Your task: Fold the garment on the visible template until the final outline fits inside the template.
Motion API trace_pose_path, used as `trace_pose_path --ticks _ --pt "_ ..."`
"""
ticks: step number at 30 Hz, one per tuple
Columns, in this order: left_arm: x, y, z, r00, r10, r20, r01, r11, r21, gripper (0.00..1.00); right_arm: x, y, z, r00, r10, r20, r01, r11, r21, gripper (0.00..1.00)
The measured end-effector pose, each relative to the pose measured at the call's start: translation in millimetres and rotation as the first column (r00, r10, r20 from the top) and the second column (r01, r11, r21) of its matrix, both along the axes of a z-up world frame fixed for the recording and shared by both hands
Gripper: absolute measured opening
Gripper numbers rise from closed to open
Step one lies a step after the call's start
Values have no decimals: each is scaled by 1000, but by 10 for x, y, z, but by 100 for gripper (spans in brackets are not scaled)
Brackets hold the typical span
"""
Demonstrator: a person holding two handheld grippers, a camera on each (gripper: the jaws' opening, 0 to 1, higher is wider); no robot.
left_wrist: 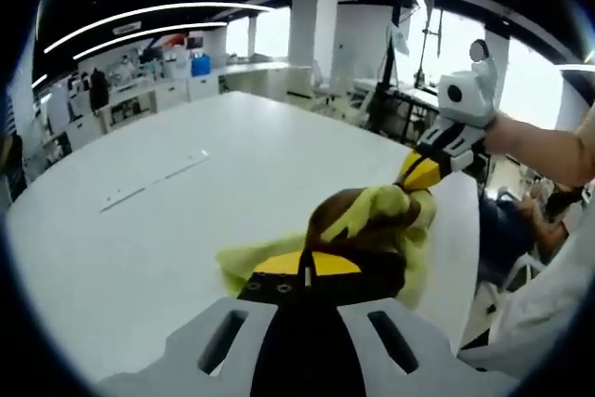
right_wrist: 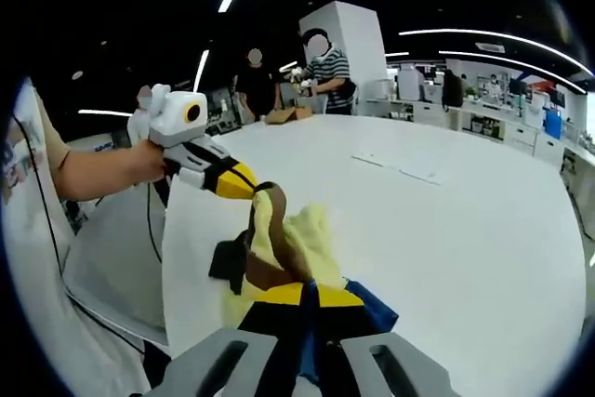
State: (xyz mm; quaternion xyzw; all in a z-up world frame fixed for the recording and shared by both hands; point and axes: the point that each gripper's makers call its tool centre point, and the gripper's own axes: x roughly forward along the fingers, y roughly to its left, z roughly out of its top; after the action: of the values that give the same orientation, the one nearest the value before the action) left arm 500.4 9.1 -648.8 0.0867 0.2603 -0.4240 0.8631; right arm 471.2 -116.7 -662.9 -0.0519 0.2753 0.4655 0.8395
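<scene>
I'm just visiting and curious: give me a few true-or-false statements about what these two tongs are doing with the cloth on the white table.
1. Both tongs are clamped on the same yellow and brown garment. True: the left tongs and the right tongs each pinch it.
2. The garment lies flat and neatly folded. False: it is bunched and lifted between the tongs.
3. The table is white. True.
4. The table is heaped with clothes. False: besides the garment, a few thin flat strips lie on it.
5. People stand beyond the table in the right gripper view. True: a person in a striped shirt stands there.
</scene>
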Motion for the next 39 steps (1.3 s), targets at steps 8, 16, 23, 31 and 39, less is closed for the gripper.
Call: trace_pose_path --ticks 8,16,23,31,39 --pt "50 23 98 1000 16 18 -16 1000 -17 0 75 -44 158 999 -27 28 26 999 31 0" --pt "125 69 223 997 49 52 -47 998 -37 0 235 -129 433 993 -87 86 79 993 89 0" --pt "200 76 313 994 71 79 -68 997 -48 0 341 -140 535 987 -115 117 103 989 102 0" --pt "346 104 510 986 108 129 -100 993 -66 0 486 -161 719 974 -146 171 127 985 119 0" --pt "481 138 661 975 142 171 -130 988 -78 0 652 -140 900 962 -165 219 139 981 132 0"
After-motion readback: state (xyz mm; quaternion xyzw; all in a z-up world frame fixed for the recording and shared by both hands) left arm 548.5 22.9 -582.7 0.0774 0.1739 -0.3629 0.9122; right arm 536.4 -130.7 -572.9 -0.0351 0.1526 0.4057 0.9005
